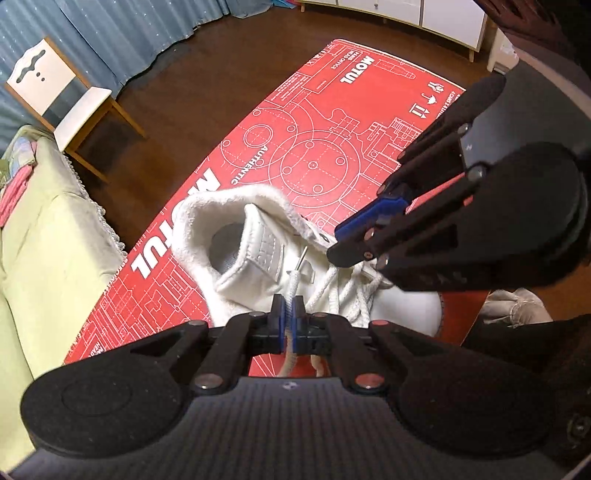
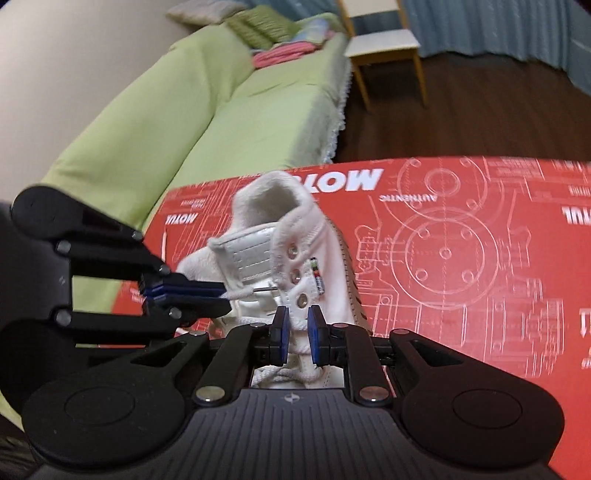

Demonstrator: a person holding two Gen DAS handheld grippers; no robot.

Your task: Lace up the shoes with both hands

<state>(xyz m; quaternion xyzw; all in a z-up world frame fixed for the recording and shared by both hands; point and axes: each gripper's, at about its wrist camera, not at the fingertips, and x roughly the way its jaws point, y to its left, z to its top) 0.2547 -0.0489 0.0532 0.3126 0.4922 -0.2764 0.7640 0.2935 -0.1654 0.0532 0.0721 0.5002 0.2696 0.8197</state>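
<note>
A white high-top shoe (image 1: 207, 221) (image 2: 258, 236) stands on a red printed mat (image 1: 314, 129) (image 2: 480, 258). My left gripper (image 1: 288, 314) (image 2: 225, 295) is shut on a white lace (image 1: 292, 286) a little behind its end. The lace's metal tip (image 1: 301, 258) (image 2: 266, 290) points at the shoe's side with the eyelets (image 2: 295, 274). My right gripper (image 2: 298, 332) (image 1: 336, 243) stands open at that eyelet flap. The flap's edge shows between its blue pads (image 2: 283, 332), and they do not press on it. Laced crossings (image 1: 347, 291) run over the front of the shoe.
A green-covered sofa (image 1: 44, 240) (image 2: 221, 129) borders the mat on one side. A wooden chair with a white seat (image 1: 74, 110) (image 2: 384, 44) stands on the dark wood floor by blue curtains (image 1: 110, 33). A white cabinet (image 1: 424, 18) is at the far wall.
</note>
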